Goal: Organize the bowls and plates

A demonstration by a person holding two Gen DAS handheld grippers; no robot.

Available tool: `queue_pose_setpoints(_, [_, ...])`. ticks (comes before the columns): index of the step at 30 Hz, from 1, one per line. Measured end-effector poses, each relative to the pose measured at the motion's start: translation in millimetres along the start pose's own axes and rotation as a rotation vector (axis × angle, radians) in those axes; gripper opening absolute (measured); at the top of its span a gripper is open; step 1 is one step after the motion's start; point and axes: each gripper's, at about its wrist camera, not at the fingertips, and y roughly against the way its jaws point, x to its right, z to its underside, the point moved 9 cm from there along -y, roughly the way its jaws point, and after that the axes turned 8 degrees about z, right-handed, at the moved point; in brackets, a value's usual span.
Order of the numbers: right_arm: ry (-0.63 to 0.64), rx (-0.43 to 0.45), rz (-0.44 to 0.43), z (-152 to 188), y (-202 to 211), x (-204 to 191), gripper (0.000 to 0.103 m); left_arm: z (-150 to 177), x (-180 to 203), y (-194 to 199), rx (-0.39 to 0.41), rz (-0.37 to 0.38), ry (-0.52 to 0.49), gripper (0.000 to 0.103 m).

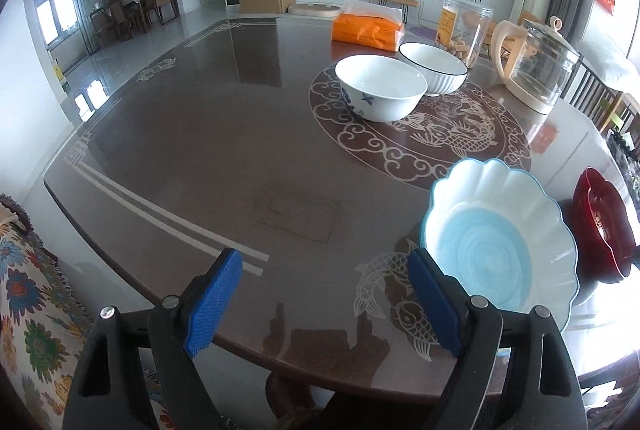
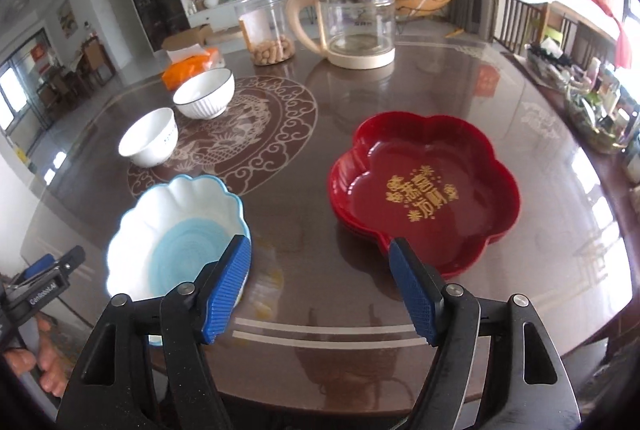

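Scalloped blue-white bowl [image 2: 176, 230], stacked red plates [image 2: 424, 186]

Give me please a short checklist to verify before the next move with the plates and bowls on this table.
1. Left gripper empty, jaws apart: ok.
2. Right gripper empty, jaws apart: ok.
3. Blue scalloped bowl upright, nothing inside, near the table edge: ok.
4. Red flower-shaped plate flat and empty: ok. It seems to sit on a second red one; how many are stacked: cannot tell.
5. Two white bowls sorted with the others: not ok, they stand apart at the far side, unstacked.
6. Glass kettle and peanut jar away from the dishes: ok.
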Motion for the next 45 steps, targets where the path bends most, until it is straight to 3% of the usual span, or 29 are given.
queue_pose_setpoints(6, [0.058, 0.134, 0.165, 6, 24, 10, 0.075, 10, 6, 19, 0.031, 0.001, -0.005, 0.084])
queue_pose_setpoints(16, [0.252, 0.327, 0.380, 8, 66, 16, 0.076, 5, 24, 54, 0.124, -0.045, -0.112, 0.085])
queue_pose_setpoints(23, [0.249, 0.397, 0.462, -1, 86, 33, 0.077, 14, 15, 64, 0.123, -0.037, -0.089, 0.085])
queue_pose_setpoints(36, [0.220, 0.280, 0.351, 3, 67, 15, 0.078, 22, -11, 55, 0.094, -0.032, -0.017, 0.085])
queue_pose_setpoints(45, [0.202, 0.234, 0.344, 5, 59, 18, 0.078, 29, -19, 43, 0.062, -0.033, 0.004, 0.084])
